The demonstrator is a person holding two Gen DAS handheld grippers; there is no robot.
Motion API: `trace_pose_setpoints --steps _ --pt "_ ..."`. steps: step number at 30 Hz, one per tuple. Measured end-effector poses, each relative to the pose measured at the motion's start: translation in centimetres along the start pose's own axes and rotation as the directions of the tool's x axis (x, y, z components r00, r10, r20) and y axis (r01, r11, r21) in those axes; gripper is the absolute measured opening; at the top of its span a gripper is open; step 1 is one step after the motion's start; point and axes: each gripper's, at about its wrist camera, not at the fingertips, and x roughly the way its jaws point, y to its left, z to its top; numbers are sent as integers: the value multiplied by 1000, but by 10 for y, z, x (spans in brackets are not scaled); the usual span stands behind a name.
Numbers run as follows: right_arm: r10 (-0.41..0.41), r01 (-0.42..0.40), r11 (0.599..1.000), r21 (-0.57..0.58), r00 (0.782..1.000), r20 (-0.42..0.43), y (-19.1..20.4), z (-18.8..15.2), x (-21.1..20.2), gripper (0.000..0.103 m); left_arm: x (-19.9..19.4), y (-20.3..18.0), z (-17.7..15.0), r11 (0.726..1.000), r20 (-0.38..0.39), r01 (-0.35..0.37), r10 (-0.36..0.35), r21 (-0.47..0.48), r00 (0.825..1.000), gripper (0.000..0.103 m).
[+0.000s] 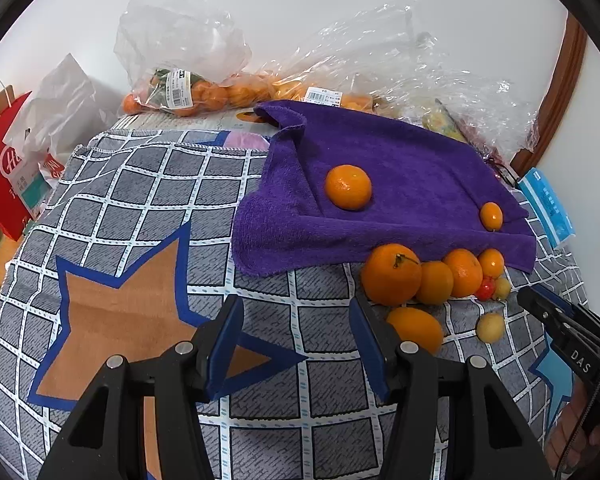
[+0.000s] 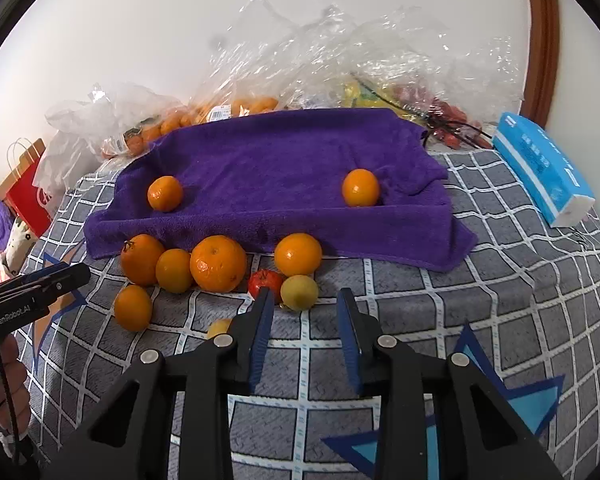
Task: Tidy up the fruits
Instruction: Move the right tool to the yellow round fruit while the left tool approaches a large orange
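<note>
A purple towel [image 1: 400, 168] [image 2: 284, 168] lies on the checked cloth. Two oranges rest on it: one on the left [image 1: 348, 187] [image 2: 165, 193], one on the right [image 1: 491, 216] [image 2: 360, 187]. A cluster of oranges [image 1: 392, 274] [image 2: 217, 263], a small red fruit [image 2: 265, 283] and a yellow fruit [image 2: 299, 292] sit at the towel's front edge. My left gripper [image 1: 296, 312] is open and empty, just left of the cluster. My right gripper [image 2: 305, 304] is open and empty, just before the yellow fruit; it also shows in the left wrist view [image 1: 540, 304].
Clear plastic bags of oranges [image 1: 180, 92] [image 2: 228, 108] stand behind the towel against the wall. A blue tissue pack [image 2: 540, 172] lies at the right. A red paper bag [image 1: 4, 168] stands at the left edge of the checked cloth [image 1: 140, 220].
</note>
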Motion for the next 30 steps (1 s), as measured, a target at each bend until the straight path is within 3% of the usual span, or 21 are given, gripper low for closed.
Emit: trace_pose_setpoints --steps 18,30 --pt "26 -27 999 -25 998 -50 -2 1 31 25 10 -3 1 1000 -15 14 -14 10 1000 53" --pt "24 -24 1000 5 1000 -3 -24 -7 4 25 5 -25 -7 989 -33 143 -142 24 989 53"
